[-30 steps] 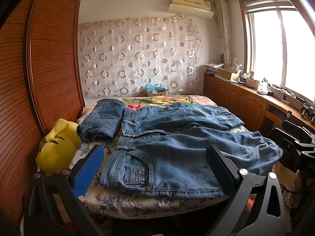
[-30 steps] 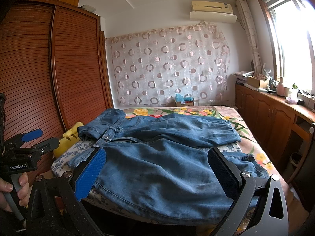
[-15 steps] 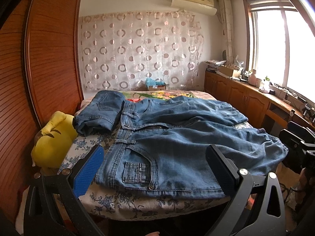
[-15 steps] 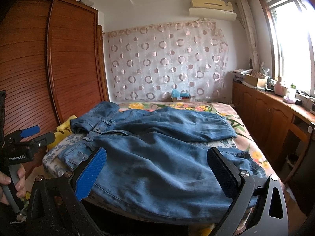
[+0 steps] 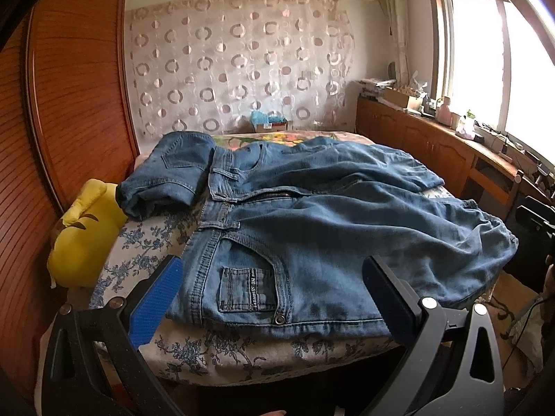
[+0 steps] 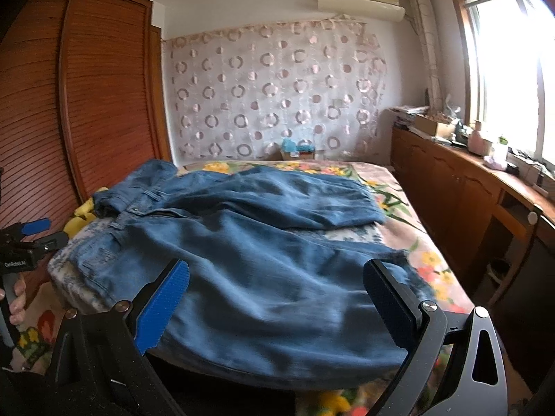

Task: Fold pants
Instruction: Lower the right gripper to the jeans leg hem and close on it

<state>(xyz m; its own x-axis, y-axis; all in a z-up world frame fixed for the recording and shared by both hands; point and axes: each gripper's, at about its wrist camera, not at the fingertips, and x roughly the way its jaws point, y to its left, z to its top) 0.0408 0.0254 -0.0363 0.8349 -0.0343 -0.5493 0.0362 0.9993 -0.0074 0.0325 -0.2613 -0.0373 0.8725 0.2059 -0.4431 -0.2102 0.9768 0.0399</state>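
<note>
Blue jeans (image 5: 333,228) lie spread flat across the bed, waistband to the left and legs to the right, one leg behind the other. My left gripper (image 5: 274,294) hovers open over the near waist corner by the small front pocket, holding nothing. In the right wrist view the same jeans (image 6: 263,270) fill the near bed. My right gripper (image 6: 277,298) stands open above the near leg, empty. The left gripper (image 6: 24,242) also shows at that view's left edge, held by a hand.
A second, folded pair of jeans (image 5: 170,176) lies at the bed's back left. A yellow plush toy (image 5: 83,235) is wedged between the bed (image 5: 242,357) and the wooden wardrobe (image 5: 69,104). A wooden counter (image 6: 485,187) runs under the window at right.
Both grippers have moved forward and lower toward the bed, so the jeans loom larger. Both stay open and empty; the jeans have not moved.
</note>
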